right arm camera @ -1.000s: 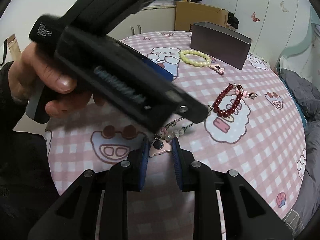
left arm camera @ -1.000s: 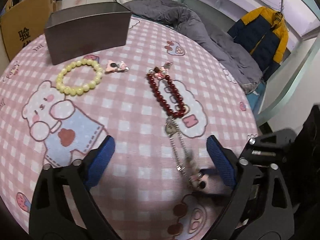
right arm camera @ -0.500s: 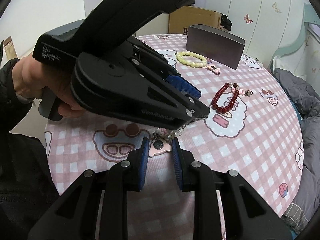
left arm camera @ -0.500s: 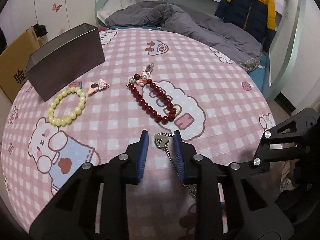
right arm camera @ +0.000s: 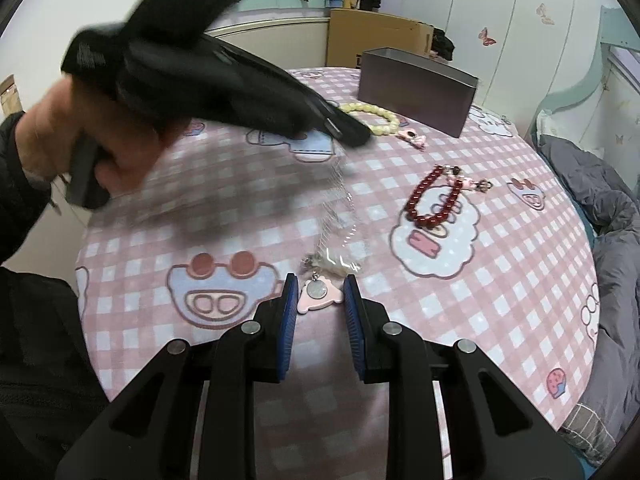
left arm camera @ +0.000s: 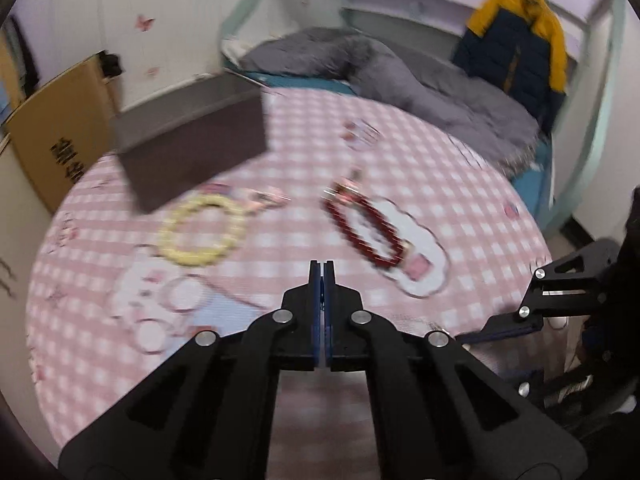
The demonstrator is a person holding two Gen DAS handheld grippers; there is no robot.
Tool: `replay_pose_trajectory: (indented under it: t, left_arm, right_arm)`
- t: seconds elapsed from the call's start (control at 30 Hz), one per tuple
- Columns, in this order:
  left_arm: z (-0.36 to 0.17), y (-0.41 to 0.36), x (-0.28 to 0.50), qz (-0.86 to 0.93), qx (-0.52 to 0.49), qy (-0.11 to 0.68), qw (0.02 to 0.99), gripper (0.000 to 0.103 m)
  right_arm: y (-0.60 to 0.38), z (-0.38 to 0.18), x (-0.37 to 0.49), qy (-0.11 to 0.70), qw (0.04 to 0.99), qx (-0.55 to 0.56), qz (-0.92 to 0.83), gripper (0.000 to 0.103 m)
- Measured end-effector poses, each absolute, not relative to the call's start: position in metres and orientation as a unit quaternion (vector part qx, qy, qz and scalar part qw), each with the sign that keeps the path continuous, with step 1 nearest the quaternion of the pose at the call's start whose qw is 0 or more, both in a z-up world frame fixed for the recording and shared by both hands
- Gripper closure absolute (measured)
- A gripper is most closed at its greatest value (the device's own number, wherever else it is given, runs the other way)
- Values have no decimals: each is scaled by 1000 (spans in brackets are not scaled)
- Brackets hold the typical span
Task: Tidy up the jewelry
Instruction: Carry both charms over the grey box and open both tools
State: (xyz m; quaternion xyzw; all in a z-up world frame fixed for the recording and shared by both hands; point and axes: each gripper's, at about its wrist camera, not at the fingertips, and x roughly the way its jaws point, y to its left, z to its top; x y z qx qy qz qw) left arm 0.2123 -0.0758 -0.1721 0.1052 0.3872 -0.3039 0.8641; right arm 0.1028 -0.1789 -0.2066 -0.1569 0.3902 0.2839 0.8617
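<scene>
A silver chain with a pink pendant [right arm camera: 320,295] runs between both grippers. My right gripper [right arm camera: 319,300] is shut on the pendant low over the pink checked table [right arm camera: 500,280]. My left gripper [left arm camera: 323,276] is shut on the chain's other end and lifted; the blurred chain [right arm camera: 340,208] hangs from its tip [right arm camera: 352,136] in the right wrist view. A red bead bracelet [left arm camera: 362,232] [right arm camera: 434,202] and a yellow bead bracelet [left arm camera: 200,232] [right arm camera: 372,114] lie on the table. A dark open box [left arm camera: 192,156] [right arm camera: 416,88] stands behind them.
A small pink charm [right arm camera: 414,138] lies beside the yellow bracelet. A cardboard carton [left arm camera: 56,136] stands past the table's far left. A bed with a grey duvet [left arm camera: 400,76] runs along the far right edge. A yellow and navy jacket [left arm camera: 516,40] hangs behind.
My left gripper has shut fully on the chain's end and lifted it up and away toward the box, pulling the chain taut. My right gripper still holds the pendant in place.
</scene>
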Motion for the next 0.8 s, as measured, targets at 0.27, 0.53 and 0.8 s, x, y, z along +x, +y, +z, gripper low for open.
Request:
replay_pose_trajectory:
  t: [0.27, 0.53, 0.8]
  left_arm:
    - [-160, -36, 216, -271, 84, 383, 879, 102]
    - [-114, -24, 206, -279, 66, 335, 897, 102]
    - [-59, -13, 221, -265, 68, 276, 921, 102]
  right_arm:
    - [-185, -206, 113, 391, 866, -160, 268, 82]
    - [-185, -175, 132, 350, 883, -168, 264, 82]
    - [-183, -101, 175, 254, 912, -174, 269, 82]
